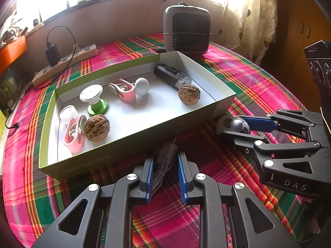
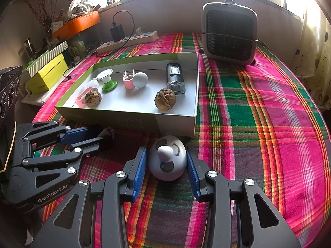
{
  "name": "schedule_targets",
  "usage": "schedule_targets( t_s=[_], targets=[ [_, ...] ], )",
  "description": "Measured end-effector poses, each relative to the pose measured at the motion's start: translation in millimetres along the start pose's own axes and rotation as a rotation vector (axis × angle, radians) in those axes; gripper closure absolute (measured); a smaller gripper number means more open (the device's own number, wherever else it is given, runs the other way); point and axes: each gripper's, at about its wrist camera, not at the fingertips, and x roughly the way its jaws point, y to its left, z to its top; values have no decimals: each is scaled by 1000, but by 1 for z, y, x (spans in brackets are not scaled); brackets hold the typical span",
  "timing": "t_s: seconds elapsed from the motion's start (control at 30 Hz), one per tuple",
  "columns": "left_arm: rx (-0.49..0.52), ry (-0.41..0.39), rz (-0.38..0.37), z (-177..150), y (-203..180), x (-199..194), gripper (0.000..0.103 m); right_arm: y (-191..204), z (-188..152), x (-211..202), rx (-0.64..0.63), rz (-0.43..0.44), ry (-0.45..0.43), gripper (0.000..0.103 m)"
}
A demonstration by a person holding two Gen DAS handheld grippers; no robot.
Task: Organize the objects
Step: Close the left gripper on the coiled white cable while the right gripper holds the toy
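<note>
Left tongs (image 1: 165,177) pinch one cable (image 1: 164,165), right tongs (image 2: 167,165) clasp one panda toy (image 2: 167,159); box (image 1: 132,144) holds two walnuts (image 1: 96,127)

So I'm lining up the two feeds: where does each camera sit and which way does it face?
Left wrist: rides the left gripper, looking forward and down at a coiled cable between its jaws; beyond lies the tray.
Right wrist: rides the right gripper, looking forward and down at a round panda toy between its jaws.
Shared: the tray, the heater, and each view shows the other gripper.
</note>
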Motion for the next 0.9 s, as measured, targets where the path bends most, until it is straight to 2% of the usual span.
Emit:
schedule_targets(
  t_s=[0.3,0.5,0.9],
  targets=[
    [-5,-3,16,-1,-1,-2,85,2,0,-3,-6,2,-12,67],
    [-12,-14,13,-2,0,-5,87,3,0,-8,-6,13,-25,73],
    [-33,-33,17,-3,1,-12,88,6,-1,-9,-6,19,-30,75]
  ],
)
